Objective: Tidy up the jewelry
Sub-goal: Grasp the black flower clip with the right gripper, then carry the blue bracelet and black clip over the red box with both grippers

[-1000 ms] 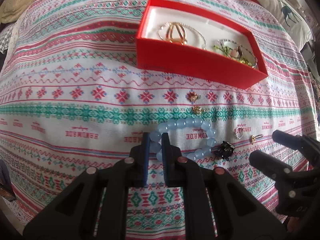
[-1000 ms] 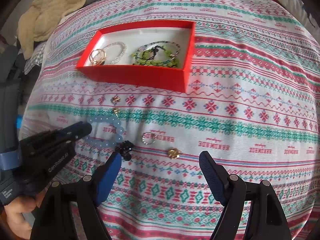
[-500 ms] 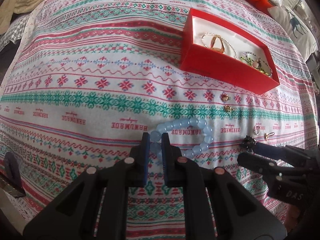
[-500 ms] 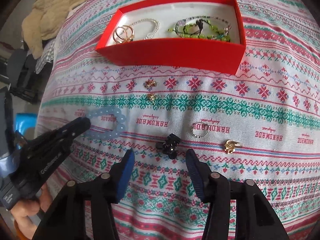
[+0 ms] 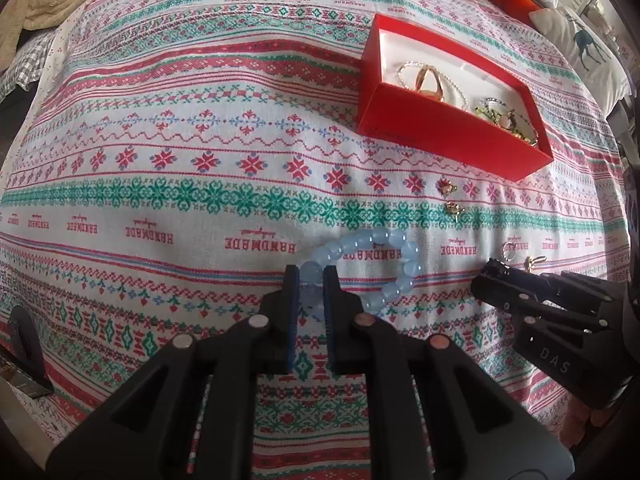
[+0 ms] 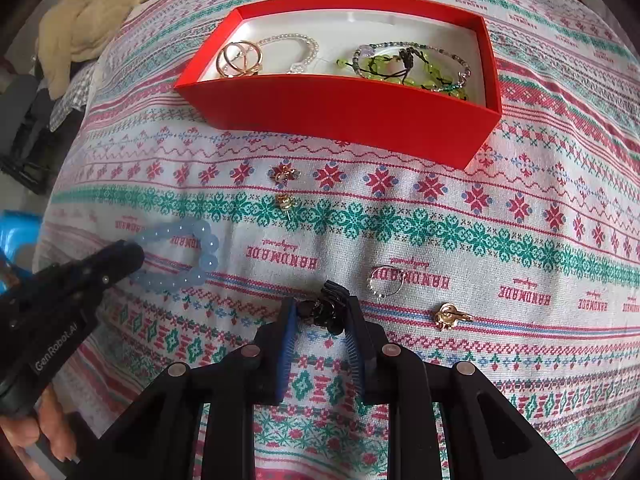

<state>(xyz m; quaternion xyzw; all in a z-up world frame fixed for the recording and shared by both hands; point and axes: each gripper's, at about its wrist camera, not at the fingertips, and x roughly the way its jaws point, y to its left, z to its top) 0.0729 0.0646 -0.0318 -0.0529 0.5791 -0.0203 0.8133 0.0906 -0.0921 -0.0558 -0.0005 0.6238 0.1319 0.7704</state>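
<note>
Pale-blue beads of a bracelet (image 5: pixel 374 264) sit clamped in our left gripper (image 5: pixel 311 280) on the patterned cloth (image 5: pixel 200 140). Our right gripper (image 6: pixel 322 314) closes narrowly around a black hair clip (image 6: pixel 326 312), near the red box (image 6: pixel 340 112).

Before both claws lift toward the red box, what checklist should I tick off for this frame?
1. Left claw shut on blue bracelet: ok.
2. Right claw around black clip: ok.
3. Right grip tight on the clip: cannot tell.
4. Box open, bare floor in the middle: ok.
5. Bracelet clear of the earrings: ok.
6. Ring outside the right claw: ok.
</note>
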